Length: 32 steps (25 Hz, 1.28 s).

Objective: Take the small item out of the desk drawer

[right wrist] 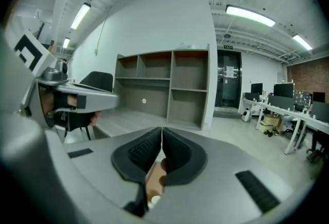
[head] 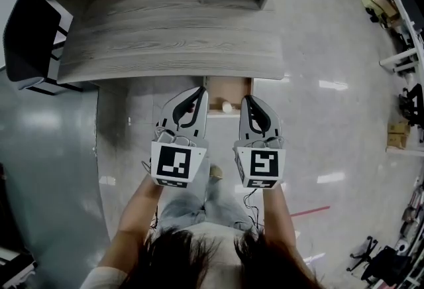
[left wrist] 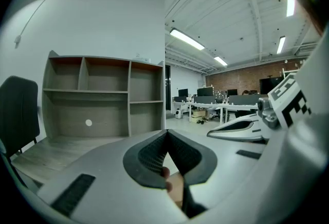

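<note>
1. We see the small white item [head: 227,107] lying inside the open drawer [head: 232,87], near its front wall
2. It is between the left gripper [head: 199,93] and the right gripper [head: 245,101], and neither one touches it
3. Both pairs of fingers are pressed together, with nothing between them
4. The drawer sticks out from under the desk [head: 172,42]

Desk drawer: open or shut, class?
Open: the drawer juts beyond the desk edge, exposing its wooden floor and a small white item.
</note>
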Each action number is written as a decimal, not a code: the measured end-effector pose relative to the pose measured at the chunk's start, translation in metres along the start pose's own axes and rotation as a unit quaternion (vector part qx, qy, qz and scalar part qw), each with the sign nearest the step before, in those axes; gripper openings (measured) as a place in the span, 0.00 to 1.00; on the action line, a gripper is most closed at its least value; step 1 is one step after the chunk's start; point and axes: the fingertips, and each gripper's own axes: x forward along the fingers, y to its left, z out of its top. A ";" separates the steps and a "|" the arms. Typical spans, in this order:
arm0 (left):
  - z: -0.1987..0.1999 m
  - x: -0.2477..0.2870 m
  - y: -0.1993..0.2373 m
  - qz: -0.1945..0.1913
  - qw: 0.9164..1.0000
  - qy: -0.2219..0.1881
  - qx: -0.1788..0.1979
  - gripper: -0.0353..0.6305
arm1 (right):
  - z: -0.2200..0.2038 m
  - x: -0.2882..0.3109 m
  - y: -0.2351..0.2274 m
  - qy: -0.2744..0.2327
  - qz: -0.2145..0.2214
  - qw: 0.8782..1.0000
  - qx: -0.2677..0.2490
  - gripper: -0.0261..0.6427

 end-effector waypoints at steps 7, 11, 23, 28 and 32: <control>-0.036 0.027 0.009 -0.021 1.000 0.006 -0.012 0.07 | -0.050 0.033 -0.002 0.049 -0.002 0.999 0.005 0.08; -0.059 0.040 0.010 -0.026 1.000 0.010 -0.014 0.07 | -0.077 0.045 0.001 0.073 0.004 0.997 -0.003 0.08; -0.125 0.072 0.022 -0.025 0.999 0.034 -0.029 0.07 | -0.143 0.085 0.012 0.129 0.034 0.991 -0.010 0.08; -0.152 0.085 0.036 -0.021 0.998 0.042 -0.033 0.07 | -0.171 0.103 0.017 0.150 0.037 0.988 -0.008 0.08; -0.168 0.093 0.041 -0.019 0.998 0.046 -0.034 0.07 | -0.189 0.113 0.019 0.166 0.038 0.985 -0.005 0.08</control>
